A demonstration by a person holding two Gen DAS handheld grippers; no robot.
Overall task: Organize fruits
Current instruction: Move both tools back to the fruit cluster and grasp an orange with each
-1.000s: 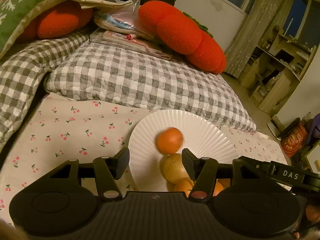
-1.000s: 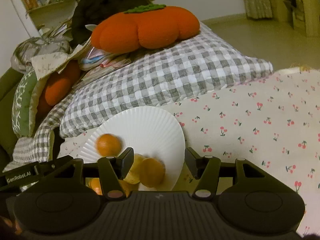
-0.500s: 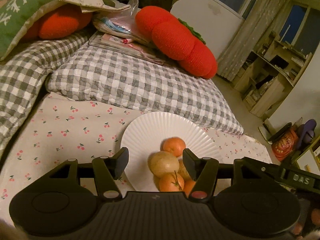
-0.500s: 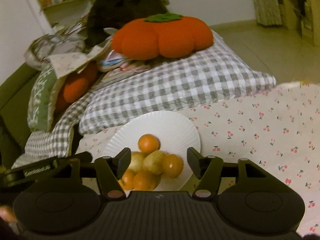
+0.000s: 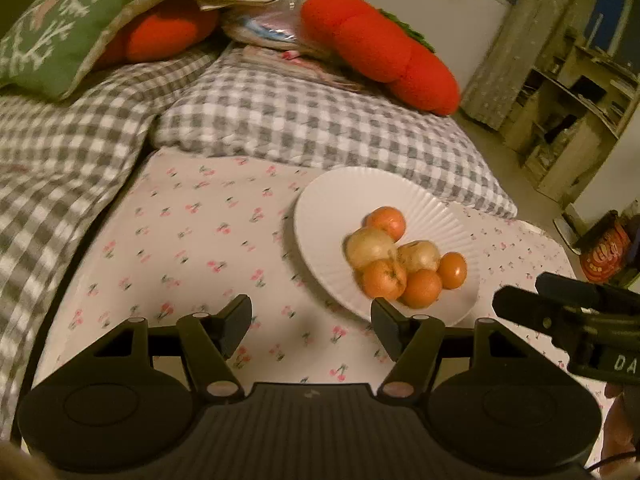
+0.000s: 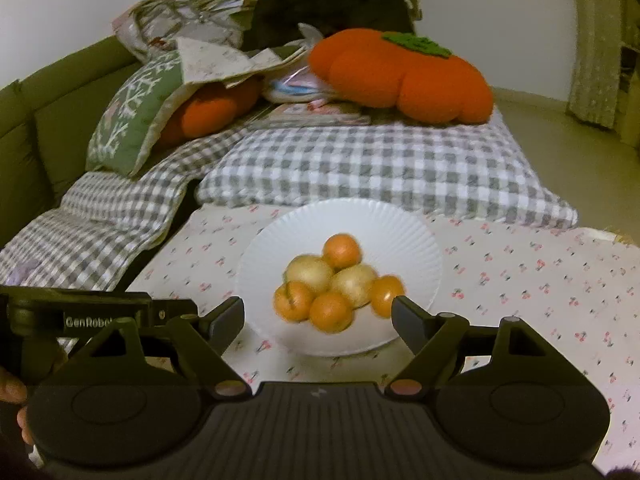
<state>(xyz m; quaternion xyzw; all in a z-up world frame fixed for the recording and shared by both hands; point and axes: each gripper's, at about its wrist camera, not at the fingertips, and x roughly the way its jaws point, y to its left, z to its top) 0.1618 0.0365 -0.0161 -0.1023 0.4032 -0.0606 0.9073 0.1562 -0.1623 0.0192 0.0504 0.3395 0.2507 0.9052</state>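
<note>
A white ribbed plate [image 5: 332, 208] [image 6: 392, 232] sits on a cherry-print cloth [image 5: 200, 240]. It holds a pile of several oranges [image 5: 422, 288] [image 6: 331, 312] and two yellow pears [image 5: 370, 246] [image 6: 309, 271]. My left gripper [image 5: 311, 320] is open and empty, above the cloth just left of the plate. My right gripper [image 6: 318, 314] is open and empty, hovering at the plate's near rim with the fruit pile between its fingers in view.
A grey checked pillow [image 6: 380, 168] lies just behind the plate, with orange pumpkin cushions [image 6: 400, 76] and a green cushion [image 6: 132, 112] on it. The right gripper's body [image 5: 580, 320] shows at the right of the left wrist view. Shelves [image 5: 572, 92] stand far right.
Both grippers pulled back and up from the plate. The left one shifted left, off the fruit. The fruit pile now lies fully in view.
</note>
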